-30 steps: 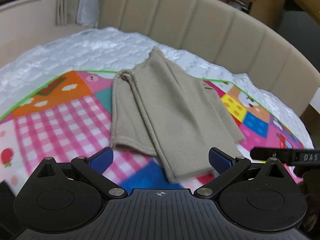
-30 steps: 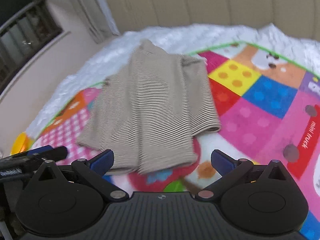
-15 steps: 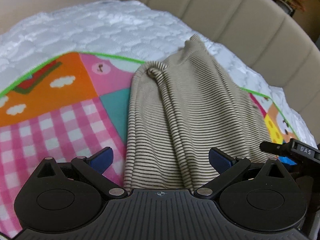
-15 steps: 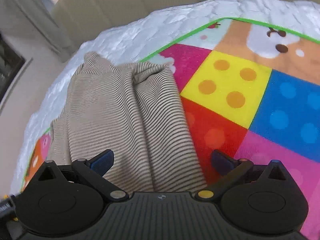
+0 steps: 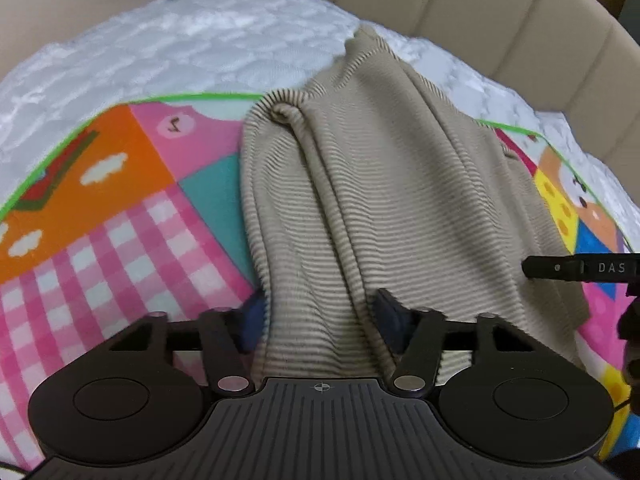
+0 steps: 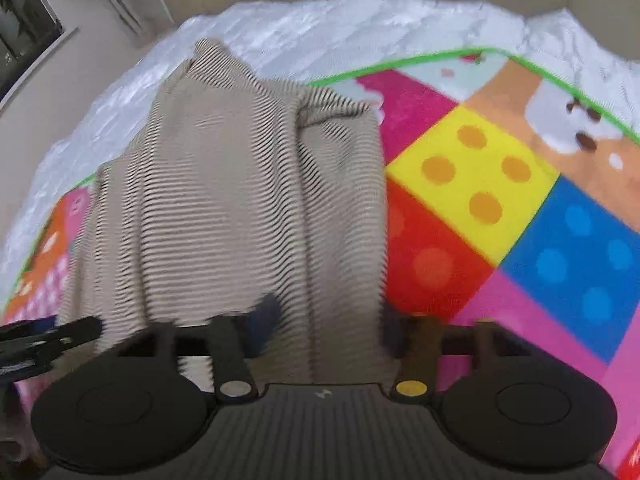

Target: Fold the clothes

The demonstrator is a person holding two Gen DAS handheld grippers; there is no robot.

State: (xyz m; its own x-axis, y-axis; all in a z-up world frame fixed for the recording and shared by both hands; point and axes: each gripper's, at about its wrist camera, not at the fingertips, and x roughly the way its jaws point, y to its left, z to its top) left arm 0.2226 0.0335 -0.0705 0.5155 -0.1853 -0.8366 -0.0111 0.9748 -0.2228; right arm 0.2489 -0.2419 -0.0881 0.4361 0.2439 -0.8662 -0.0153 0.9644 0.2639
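Both grippers are biting the near hem of the striped top (image 5: 380,200), w/ cloth bunched between the blue pads. The left gripper (image 5: 320,316) is closing on a thick ridge of fabric at 6 o'clock in its view; the fingers (image 5: 390,312) are pressing in from both sides, so it's gripping the top. The right gripper (image 6: 324,324) is doing the same at the hem's other corner, though that view is blurred, so grip looks firm but can't be 100% sure.

The top is lying lengthwise on the play mat (image 5: 132,216), running toward 12 o'clock, collar end spilling onto the white bedcover (image 5: 180,48). Beyond that, the padded headboard (image 5: 460,12).

Step, as I read it: bottom-to-top fold, pick-up phase. Next move is probably calling for lifting both corners evenly, carrying them fwd to the collar, keeping the hem taut so the sides aren't sagging.
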